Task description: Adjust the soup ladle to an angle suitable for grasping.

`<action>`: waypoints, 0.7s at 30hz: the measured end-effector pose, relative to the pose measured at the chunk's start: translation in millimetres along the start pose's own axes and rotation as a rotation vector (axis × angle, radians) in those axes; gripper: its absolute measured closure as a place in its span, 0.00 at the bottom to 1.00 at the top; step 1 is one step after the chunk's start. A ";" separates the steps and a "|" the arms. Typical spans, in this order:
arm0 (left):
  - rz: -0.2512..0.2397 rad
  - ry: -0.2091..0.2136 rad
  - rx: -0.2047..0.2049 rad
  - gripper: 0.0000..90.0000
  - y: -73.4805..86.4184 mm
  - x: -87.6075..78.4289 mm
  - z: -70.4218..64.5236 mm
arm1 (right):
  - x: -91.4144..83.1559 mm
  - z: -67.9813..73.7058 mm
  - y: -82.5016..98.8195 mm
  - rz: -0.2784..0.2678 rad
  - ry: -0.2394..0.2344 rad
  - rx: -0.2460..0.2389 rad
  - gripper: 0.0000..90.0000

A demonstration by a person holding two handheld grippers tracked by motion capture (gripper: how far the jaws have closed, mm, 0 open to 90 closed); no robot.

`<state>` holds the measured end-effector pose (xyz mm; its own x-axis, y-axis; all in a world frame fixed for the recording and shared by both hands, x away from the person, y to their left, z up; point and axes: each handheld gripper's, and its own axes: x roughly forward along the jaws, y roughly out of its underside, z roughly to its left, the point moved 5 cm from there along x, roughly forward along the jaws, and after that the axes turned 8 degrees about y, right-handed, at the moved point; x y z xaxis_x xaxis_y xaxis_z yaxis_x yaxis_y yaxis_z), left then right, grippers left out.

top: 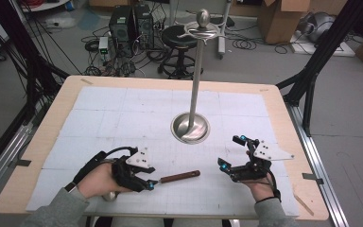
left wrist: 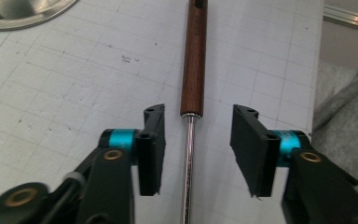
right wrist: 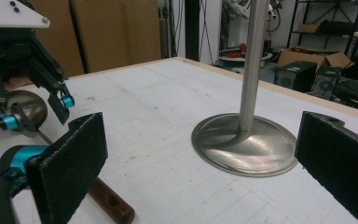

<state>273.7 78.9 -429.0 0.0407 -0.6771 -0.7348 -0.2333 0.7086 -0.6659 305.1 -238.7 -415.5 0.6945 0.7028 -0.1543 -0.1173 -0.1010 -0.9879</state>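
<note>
Left gripper point(top: 152, 183) is held low at the near left of the table point(top: 52, 123), jaws parted wide and straddling the thin metal shaft point(left wrist: 188, 168) of a ladle; no contact with the shaft is seen in the left gripper view, so nothing is gripped. The ladle's brown wooden handle point(top: 179, 177) is laid flat on the gridded mat point(top: 123, 113), pointing toward the right gripper, and its round metal bowl point(right wrist: 25, 108) is seen behind the left gripper in the right gripper view. Right gripper point(top: 230, 153) is held at the near right, jaws spread wide, empty. A tall steel stand point(top: 196, 80) with a dished round base point(top: 190, 127) is set mid-table, well apart from both grippers.
</note>
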 end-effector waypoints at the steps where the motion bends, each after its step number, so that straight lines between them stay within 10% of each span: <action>1: 0.003 0.006 0.004 0.57 0.8 -1.5 0.3 | 0.0 0.0 0.0 0.000 0.000 0.000 0.01; 8: 0.051 0.013 0.046 0.34 8.3 -2.5 -2.0 | -1.9 0.3 -0.4 -0.003 0.001 -0.002 0.01; 21: 0.212 0.029 0.027 0.24 15.8 7.6 3.7 | -12.9 -5.2 -0.2 -0.019 0.005 0.007 0.02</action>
<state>274.0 85.8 -445.6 -0.0343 -0.5170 -0.8553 -0.2079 0.8408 -0.4999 299.8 -251.4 -413.4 0.7004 0.7007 -0.1355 -0.1088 -0.0828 -0.9906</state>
